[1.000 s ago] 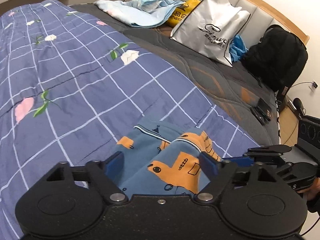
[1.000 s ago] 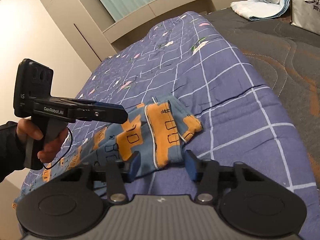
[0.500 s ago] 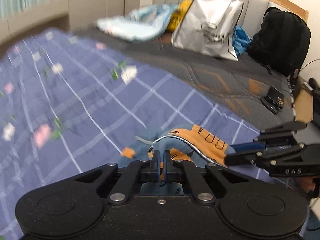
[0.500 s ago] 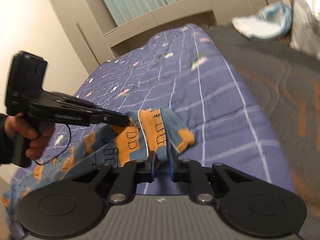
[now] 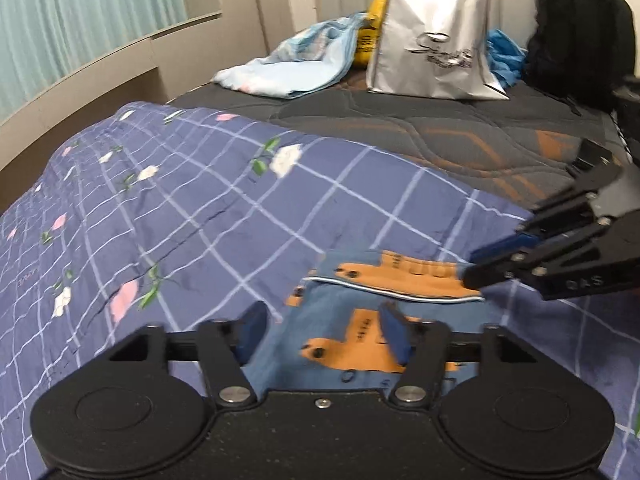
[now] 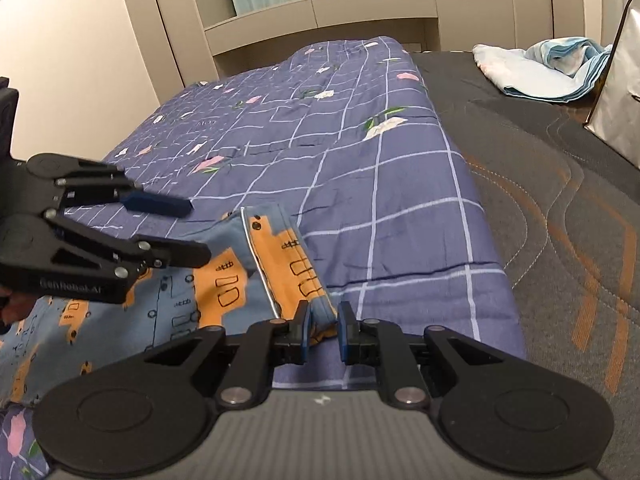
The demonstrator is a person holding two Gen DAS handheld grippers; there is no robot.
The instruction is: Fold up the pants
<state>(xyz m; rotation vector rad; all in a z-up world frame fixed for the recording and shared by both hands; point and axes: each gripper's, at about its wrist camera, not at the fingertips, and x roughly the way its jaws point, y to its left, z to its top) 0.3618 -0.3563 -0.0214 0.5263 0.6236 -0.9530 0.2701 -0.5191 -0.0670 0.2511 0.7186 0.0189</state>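
Pants (image 6: 224, 280): we have them lying on the quilt (image 6: 360, 152), cuff end ahead of both grippers.
Left gripper (image 5: 322, 334): jaws just reopened wide, cloth between them, not pinched.
Right gripper (image 6: 323, 336): narrowed on the cuff corner; whether it pinches, we cannot tell.
Why: we judge the fold laid.
Room: bed, bag (image 5: 436, 40), backpack (image 5: 580, 32).

Blue pants (image 6: 176, 312) with orange blocks and a white-piped cuff lie partly folded on the purple checked quilt (image 6: 360, 168), near its edge.
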